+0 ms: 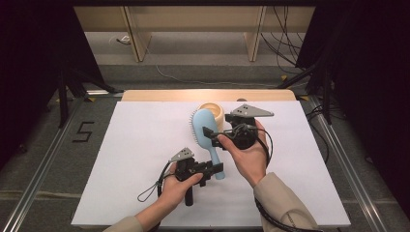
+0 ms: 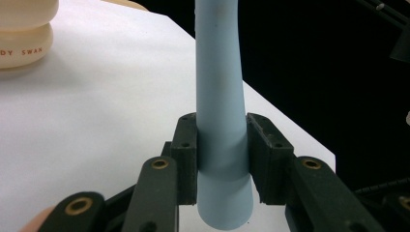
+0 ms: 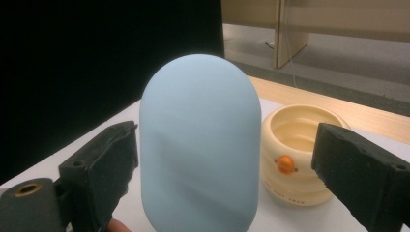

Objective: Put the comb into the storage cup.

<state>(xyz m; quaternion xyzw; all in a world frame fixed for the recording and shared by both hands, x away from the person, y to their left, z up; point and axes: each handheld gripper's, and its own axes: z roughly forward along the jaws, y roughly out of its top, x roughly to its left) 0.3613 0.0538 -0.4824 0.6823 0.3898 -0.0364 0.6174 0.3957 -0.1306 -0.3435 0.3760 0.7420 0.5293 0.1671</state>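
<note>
A light-blue hairbrush [image 1: 204,126] hangs over the white sheet, bristles toward the left in the high view. My left gripper [image 1: 212,170] is shut on the lower end of its handle [image 2: 220,96], with both pads pressed on its sides. My right gripper [image 1: 212,137] is open, with the smooth back of the brush head [image 3: 200,145] between its jaws. In the right gripper view the left jaw sits next to the head's edge and the right jaw stands well apart from it. A cream round pot [image 1: 212,110] stands just behind the brush head.
A white sheet [image 1: 145,154] covers the table, with a wooden edge [image 1: 164,94] at the back. The cream pot [image 3: 295,159] is open-topped with an orange dot on its side; it also appears in the left gripper view [image 2: 24,38]. Dark floor and rails flank the table.
</note>
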